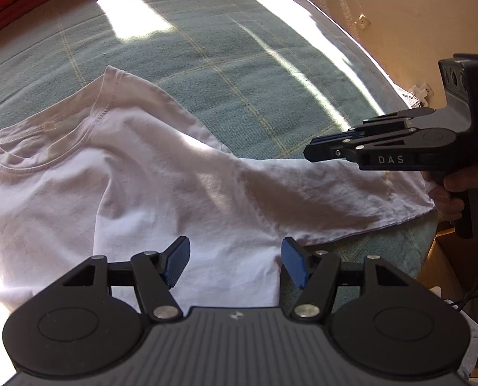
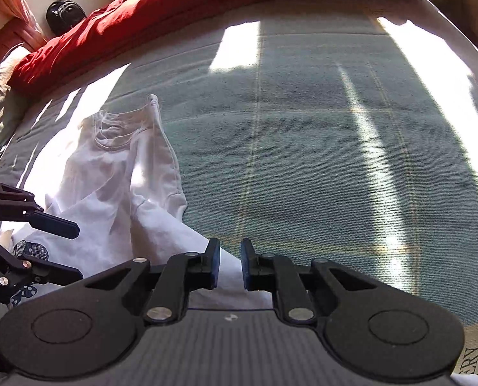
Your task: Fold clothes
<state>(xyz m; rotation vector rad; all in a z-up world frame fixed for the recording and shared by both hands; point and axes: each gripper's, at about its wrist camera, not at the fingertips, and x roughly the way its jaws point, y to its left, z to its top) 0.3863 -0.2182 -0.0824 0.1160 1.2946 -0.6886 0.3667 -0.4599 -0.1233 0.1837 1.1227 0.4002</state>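
Plainly, from the left wrist, the white T-shirt [image 1: 161, 173] lies spread on the green bedspread [image 1: 226, 70], collar far-left, 1 sleeve stretched right. The left gripper [image 1: 235, 262] hovers wide open over the body, holding nothing. The right gripper [image 1: 313, 151] reads "DAS". From the right wrist, its 2 jaws stand narrowly apart over the sleeve's edge, pinching nothing. Better to catch the sleeve hem squarely before folding inward. Bottom-right lettering is only partly legible.
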